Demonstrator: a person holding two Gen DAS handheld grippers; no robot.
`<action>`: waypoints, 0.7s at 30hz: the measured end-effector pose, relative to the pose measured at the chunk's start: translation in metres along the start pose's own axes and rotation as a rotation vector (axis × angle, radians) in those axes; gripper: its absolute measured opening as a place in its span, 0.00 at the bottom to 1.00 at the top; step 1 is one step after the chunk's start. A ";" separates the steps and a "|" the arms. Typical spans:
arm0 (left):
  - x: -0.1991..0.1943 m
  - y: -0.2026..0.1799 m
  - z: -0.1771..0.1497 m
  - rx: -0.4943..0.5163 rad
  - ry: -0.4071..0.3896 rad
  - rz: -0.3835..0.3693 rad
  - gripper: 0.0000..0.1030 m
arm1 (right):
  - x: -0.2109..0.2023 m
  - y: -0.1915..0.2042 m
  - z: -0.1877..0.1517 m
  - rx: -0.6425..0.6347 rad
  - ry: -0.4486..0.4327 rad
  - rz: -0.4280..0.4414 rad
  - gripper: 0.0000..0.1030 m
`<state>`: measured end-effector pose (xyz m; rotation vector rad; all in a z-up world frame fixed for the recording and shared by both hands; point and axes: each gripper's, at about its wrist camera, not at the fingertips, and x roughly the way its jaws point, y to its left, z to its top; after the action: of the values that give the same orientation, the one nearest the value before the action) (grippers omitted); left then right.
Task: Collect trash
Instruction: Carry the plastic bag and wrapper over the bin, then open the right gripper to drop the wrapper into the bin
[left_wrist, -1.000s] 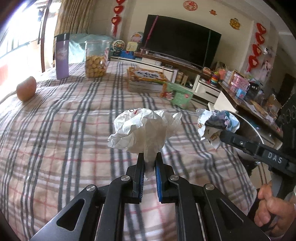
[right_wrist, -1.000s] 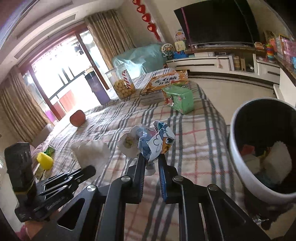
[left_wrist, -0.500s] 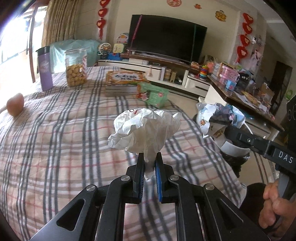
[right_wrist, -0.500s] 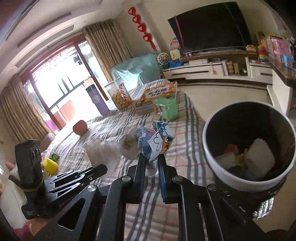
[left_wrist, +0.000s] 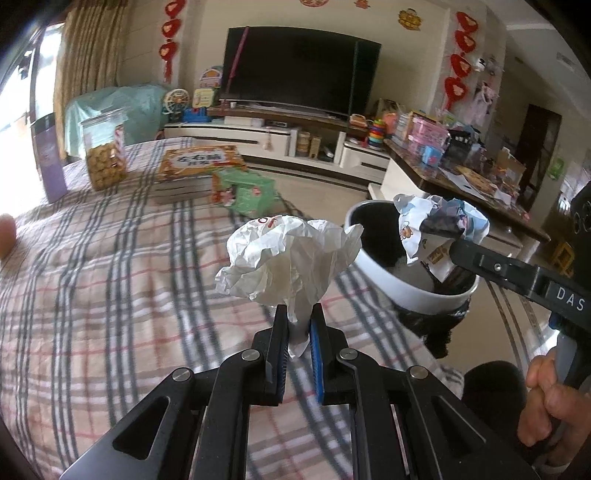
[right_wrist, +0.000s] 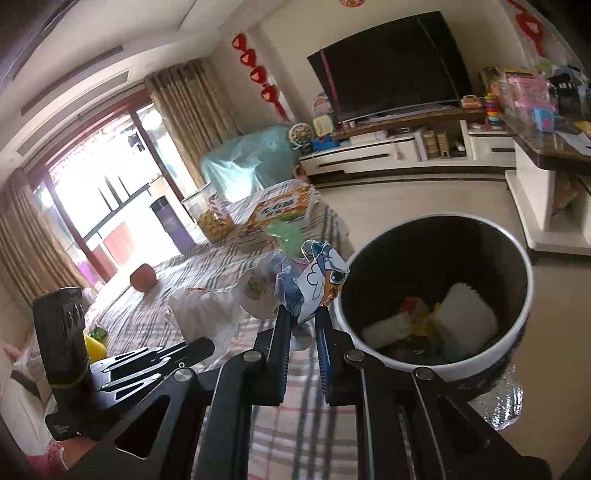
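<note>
Both claws clamp trash for dropping: the left gripper (left_wrist: 298, 325) pinches a crumpled white wrapper (left_wrist: 288, 254), the right gripper (right_wrist: 302, 325) a printed wrapper (right_wrist: 314, 284), the trash bin (right_wrist: 524, 317) at three o'clock.

Lighting: you work in daylight from the glass doors (right_wrist: 107, 206), blown out to white in the right wrist view; the same glare bleaches the left edge of the left wrist view. Distortion: both fisheye pictures bend straight lines and darken at the corners. Blur: the plaid tablecloth (left_wrist: 110, 295) smears slightly; the television (left_wrist: 295, 70) stays fairly sharp.
</note>
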<state>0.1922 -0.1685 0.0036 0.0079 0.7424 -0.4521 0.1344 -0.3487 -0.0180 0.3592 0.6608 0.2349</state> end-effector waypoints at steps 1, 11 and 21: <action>0.002 -0.003 0.001 0.007 0.002 -0.005 0.09 | -0.002 -0.003 0.001 0.004 -0.004 -0.006 0.13; 0.018 -0.023 0.015 0.050 0.004 -0.042 0.09 | -0.017 -0.032 0.003 0.044 -0.031 -0.048 0.13; 0.035 -0.043 0.028 0.092 0.007 -0.069 0.09 | -0.021 -0.051 0.003 0.078 -0.043 -0.077 0.13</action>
<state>0.2161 -0.2256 0.0075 0.0706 0.7301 -0.5520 0.1256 -0.4025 -0.0240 0.4116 0.6412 0.1279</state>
